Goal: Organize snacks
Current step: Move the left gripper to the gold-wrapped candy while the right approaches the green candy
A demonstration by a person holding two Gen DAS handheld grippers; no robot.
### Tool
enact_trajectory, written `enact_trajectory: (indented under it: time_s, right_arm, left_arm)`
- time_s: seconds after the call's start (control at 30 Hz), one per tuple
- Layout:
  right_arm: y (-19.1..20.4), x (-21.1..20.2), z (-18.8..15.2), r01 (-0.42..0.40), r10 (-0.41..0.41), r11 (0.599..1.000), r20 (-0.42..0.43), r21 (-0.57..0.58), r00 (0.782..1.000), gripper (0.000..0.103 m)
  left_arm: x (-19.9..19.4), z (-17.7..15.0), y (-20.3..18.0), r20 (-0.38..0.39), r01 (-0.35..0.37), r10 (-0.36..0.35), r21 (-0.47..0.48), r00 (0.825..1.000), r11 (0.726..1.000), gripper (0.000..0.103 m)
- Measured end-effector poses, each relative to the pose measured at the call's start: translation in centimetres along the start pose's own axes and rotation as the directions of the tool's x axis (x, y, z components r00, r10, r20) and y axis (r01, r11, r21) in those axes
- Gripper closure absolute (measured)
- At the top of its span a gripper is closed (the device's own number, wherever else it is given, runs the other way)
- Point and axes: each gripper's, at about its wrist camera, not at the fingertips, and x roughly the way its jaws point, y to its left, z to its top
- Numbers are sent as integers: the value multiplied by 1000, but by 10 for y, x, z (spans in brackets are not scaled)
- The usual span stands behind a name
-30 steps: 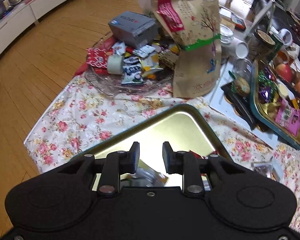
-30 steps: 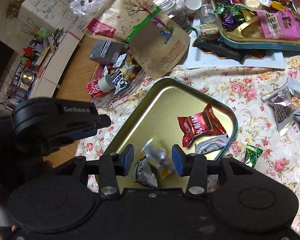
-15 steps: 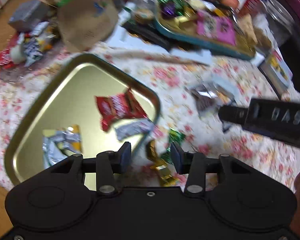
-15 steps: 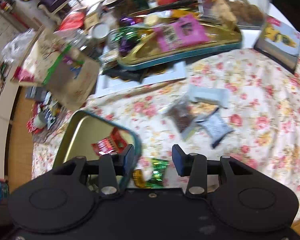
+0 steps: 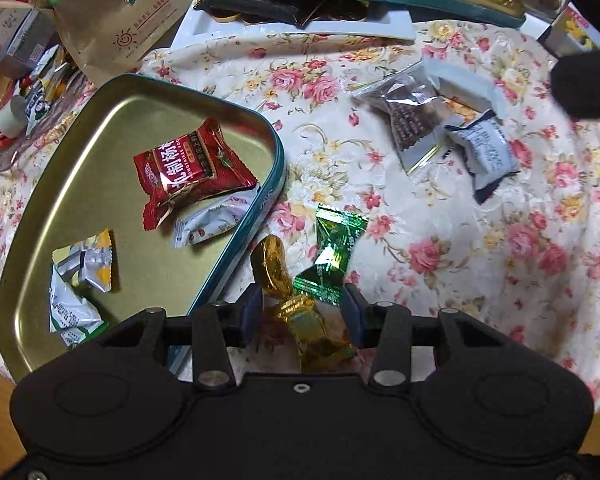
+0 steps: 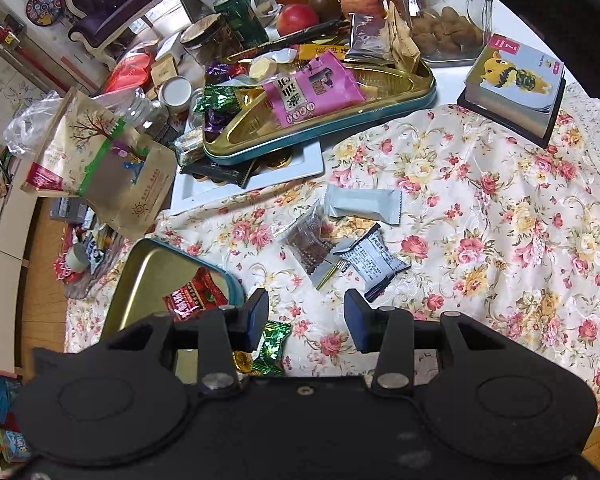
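Candies point(image 5: 300, 292) lie between open left tool point(image 5: 302, 313).

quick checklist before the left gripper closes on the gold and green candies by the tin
1. Left gripper open: ok, jaws stand apart, pressing on nothing.
2. Target between the jaws: ok, the gold candies lie in the gap; the green candy lies partly ahead of it.
3. Only one item in the gap: not ok, several wrappers crowd together there.
4. Clear of the gold tin: cannot tell, its teal rim runs close to the left-hand finger.
5. Room in the tin: ok, bare floor shows beside the red packet.
6. Right gripper out of the way: ok, open and empty over the floral cloth.
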Motion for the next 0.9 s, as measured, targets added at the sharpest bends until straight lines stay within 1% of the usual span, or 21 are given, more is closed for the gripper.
enact_trajectory:
  time_s: [0.1, 0.17, 0.23, 0.27, 0.33, 0.37, 0.43, 0.47, 0.53, 0.6, 0.67, 0.8, 0.9]
  right_arm:
    - [-2, -7, 2, -23, 23, 1000, 14, 8, 1000, 58]
    - [-4, -13, 4, -38, 38, 999, 28, 14, 999, 58]
    - [-9, -18, 6, -41, 40, 999, 44, 25, 998, 58]
    - [-11, -20, 6, -39, 37, 999, 52, 31, 998, 58]
    - [-19, -23, 9, -19, 16, 998, 74, 52, 997, 58]
    - [-23, -24, 10, -7, 2, 998, 82, 57, 997, 58]
    - [-31, -27, 12, 12, -20, 997, 98, 73, 995, 58]
    - [-35, -29, 13, 20, -30, 995, 110, 94, 994, 58]
    - [-45, -32, 16, 32, -49, 991, 131, 130, 990, 58]
    - [-50, -35, 18, 44, -68, 987, 151, 153, 986, 58]
    - [-55, -36, 20, 59, -89, 982, 164, 177, 982, 58]
    - [-56, -25, 19, 64, -93, 980, 146, 188, 985, 58]
    - [-40, -2, 15, 79, -91, 989, 91, 128, 992, 59]
  left_arm:
    - [9, 2, -11, 23, -51, 51, -4, 998, 999, 50]
    - [8, 6, -19, 58, -72, 72, -6, 996, 997, 50]
    - [9, 11, -30, 62, -50, 49, 14, 997, 999, 50]
    - [10, 14, -37, 52, -20, 18, 26, 998, 999, 50]
    - [9, 16, -49, 50, 28, -30, 36, 998, 999, 50]
    - [10, 17, -58, 35, 55, -57, 55, 998, 997, 50]
    - [5, 15, -71, 30, 86, -89, 90, 996, 992, 50]
    - [1, 13, -75, 42, 89, -94, 107, 995, 990, 50]
    - [-7, 11, -79, 62, 64, -74, 138, 995, 988, 50]
    - [-14, 9, -74, 78, 37, -50, 155, 996, 987, 50]
    - [-19, 11, -59, 67, 22, -31, 131, 997, 991, 50]
    - [-30, 18, -19, 41, 9, -10, 24, 999, 1000, 50]
    - [-43, 24, 12, 67, -18, 21, -44, 998, 999, 50]
